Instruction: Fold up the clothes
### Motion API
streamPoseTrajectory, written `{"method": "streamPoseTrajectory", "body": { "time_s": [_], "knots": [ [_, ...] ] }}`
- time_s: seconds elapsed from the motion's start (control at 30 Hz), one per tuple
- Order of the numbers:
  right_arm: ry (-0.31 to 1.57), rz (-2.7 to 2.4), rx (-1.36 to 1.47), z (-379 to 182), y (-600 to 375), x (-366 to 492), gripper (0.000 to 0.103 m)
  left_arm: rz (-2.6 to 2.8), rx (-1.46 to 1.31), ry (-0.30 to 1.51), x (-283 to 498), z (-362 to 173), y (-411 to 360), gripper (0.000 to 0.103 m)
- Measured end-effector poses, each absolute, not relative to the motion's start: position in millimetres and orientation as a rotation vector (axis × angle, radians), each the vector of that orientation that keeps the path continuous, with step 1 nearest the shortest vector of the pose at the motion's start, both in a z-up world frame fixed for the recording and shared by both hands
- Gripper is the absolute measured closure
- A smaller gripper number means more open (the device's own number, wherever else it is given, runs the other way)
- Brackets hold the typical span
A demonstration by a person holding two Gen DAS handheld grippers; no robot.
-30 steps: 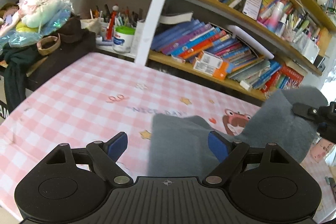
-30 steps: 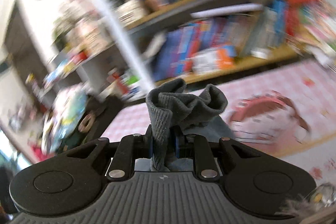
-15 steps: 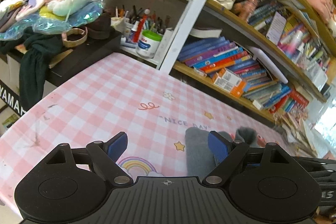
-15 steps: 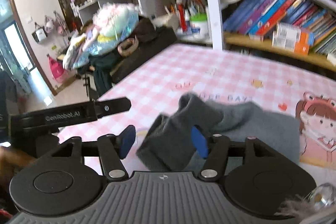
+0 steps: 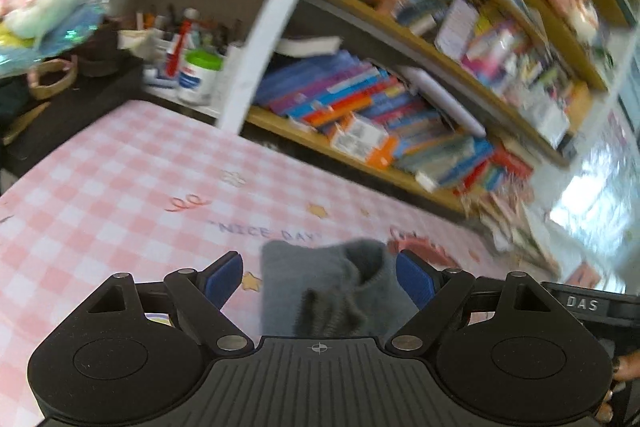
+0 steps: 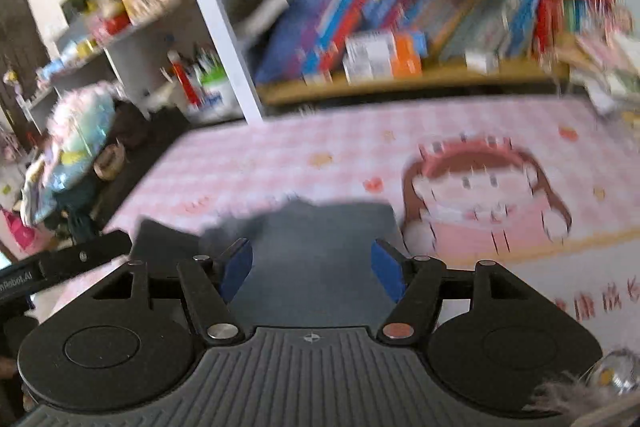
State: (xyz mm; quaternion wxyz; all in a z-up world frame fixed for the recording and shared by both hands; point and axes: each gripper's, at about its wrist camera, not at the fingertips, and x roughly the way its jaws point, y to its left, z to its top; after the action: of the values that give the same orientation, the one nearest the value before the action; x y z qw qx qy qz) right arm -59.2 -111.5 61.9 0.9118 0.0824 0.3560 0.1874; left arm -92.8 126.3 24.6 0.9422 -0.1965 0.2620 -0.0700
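A grey knitted garment (image 5: 316,287) lies bunched on the pink checked tablecloth (image 5: 120,187). My left gripper (image 5: 320,281) hovers just before it, open wide, its blue pads (image 5: 224,279) to either side of the cloth and clear of it. In the right wrist view the same garment (image 6: 320,239) lies flatter on the table, partly blurred. My right gripper (image 6: 312,269) is over its near part with the jaws opening; the cloth lies below and between the pads (image 6: 386,271), not pressed by them. The left gripper's black body (image 6: 80,259) shows at the left edge.
Bookshelves (image 5: 360,115) crammed with books run along the table's far side. A white upright (image 5: 272,27) and a pen holder with a green-lidded jar (image 5: 200,75) stand at the back left. Soft toys (image 6: 76,135) sit on a dark low stand beyond the left edge.
The right gripper, shut on the lifted bunched garment a second ago, has opened and let it go; the garment now lies on the table. Both grippers have shifted over it.
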Motion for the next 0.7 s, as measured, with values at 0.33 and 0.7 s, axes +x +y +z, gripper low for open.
{"method": "streamPoseTrajectory", "body": {
  "time_s": [0.33,0.7],
  "knots": [
    [0.840,0.419,0.166,42.0,-125.0,-51.6,0.039,-0.252,-0.608,0.483,-84.8,26.7,136.1,0.090],
    [0.949,0.439,0.181,24.7,-124.2,-39.4,0.038,0.078,-0.962,0.659,-90.6,-39.4,187.5,0.034]
  ]
}}
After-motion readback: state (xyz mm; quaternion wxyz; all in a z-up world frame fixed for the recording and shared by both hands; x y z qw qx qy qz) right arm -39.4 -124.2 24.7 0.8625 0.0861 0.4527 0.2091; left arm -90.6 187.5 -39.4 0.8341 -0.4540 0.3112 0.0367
